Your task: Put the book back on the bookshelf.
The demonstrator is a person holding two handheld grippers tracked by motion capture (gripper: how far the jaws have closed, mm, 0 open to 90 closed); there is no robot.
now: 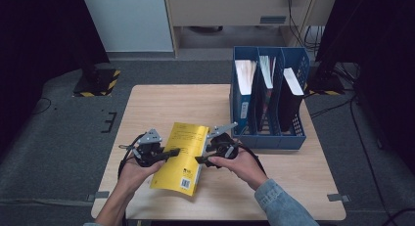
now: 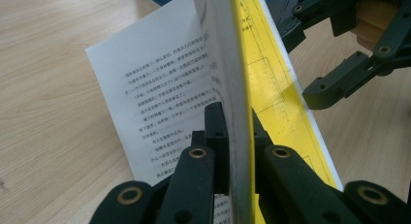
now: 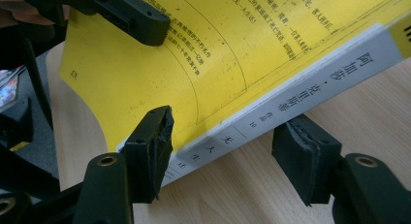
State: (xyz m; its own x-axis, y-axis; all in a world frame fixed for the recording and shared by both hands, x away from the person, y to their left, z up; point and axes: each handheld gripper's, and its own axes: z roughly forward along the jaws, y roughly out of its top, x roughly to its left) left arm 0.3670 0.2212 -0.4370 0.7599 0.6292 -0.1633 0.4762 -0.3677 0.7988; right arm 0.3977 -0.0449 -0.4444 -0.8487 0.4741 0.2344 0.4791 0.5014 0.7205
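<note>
High view, lower centre of the frame: the left gripper [image 1: 169, 153] is clamped on the left edge of a yellow paperback book [image 1: 182, 155], which is held tilted above the pale wooden table [image 1: 161, 101], its barcode corner toward the bottom of the picture. Left gripper view shows that grip close up, with the black jaws pressed together on the book's [image 2: 241, 112] cover and a sheaf of pages at bottom centre, while one loose white page of printed text [image 2: 150, 93] fans out to the left.

At the book's right edge in the high view, the right gripper [image 1: 199, 159] straddles the spine. Right gripper view shows its jaws standing apart around the white spine with black lettering [image 3: 291, 100]; the left pad [image 3: 162, 136] sits against the yellow cover and spine edge, the right pad [image 3: 303, 151] is clear of the book, just below it. Whether the left pad presses cannot be told.

Farther out, at the right of the table in the high view, a blue plastic three-slot file rack [image 1: 269, 138] stands upright with books and folders in its slots, close beside the person's right hand [image 1: 240, 163].
</note>
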